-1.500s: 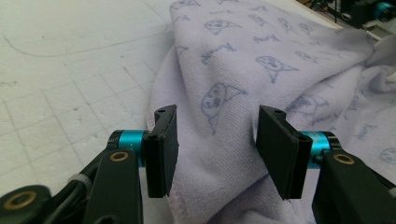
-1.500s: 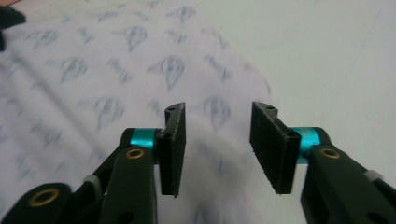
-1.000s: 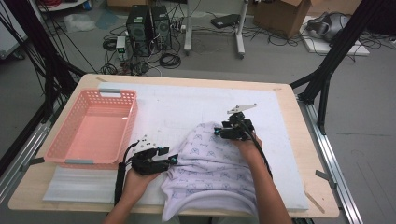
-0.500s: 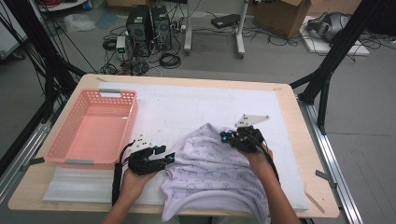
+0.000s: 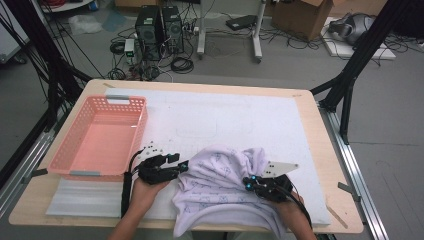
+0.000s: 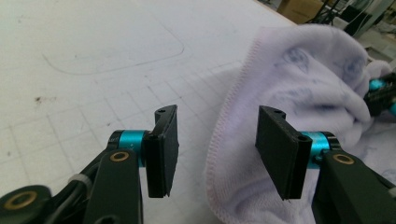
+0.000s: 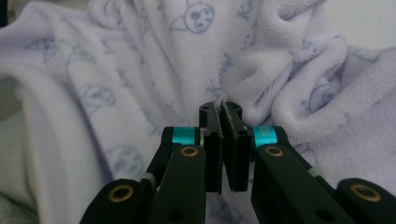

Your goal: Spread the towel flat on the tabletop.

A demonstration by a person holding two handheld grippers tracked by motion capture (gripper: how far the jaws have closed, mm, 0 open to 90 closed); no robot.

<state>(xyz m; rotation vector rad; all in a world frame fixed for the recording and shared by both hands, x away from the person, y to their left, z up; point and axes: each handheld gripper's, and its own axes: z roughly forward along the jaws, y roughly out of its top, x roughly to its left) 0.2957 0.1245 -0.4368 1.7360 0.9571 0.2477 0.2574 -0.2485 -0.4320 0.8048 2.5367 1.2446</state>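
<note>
right gripper jaws closed, pinching towel fold; left gripper open, towel hem between jaws, bulk lying toward right

A wooden table is seen on a black frame, and most of its top is covered by a white mat marked with a faint grid and a rounded outline drawn near the middle. At the left side a pink plastic basket is set, with its near end resting over a pale, ribbed sheet laid along the near left edge. On the near middle of the mat a crumpled white towel printed with small blue figures is spread, its near edge hung over the table's near rim.
</note>
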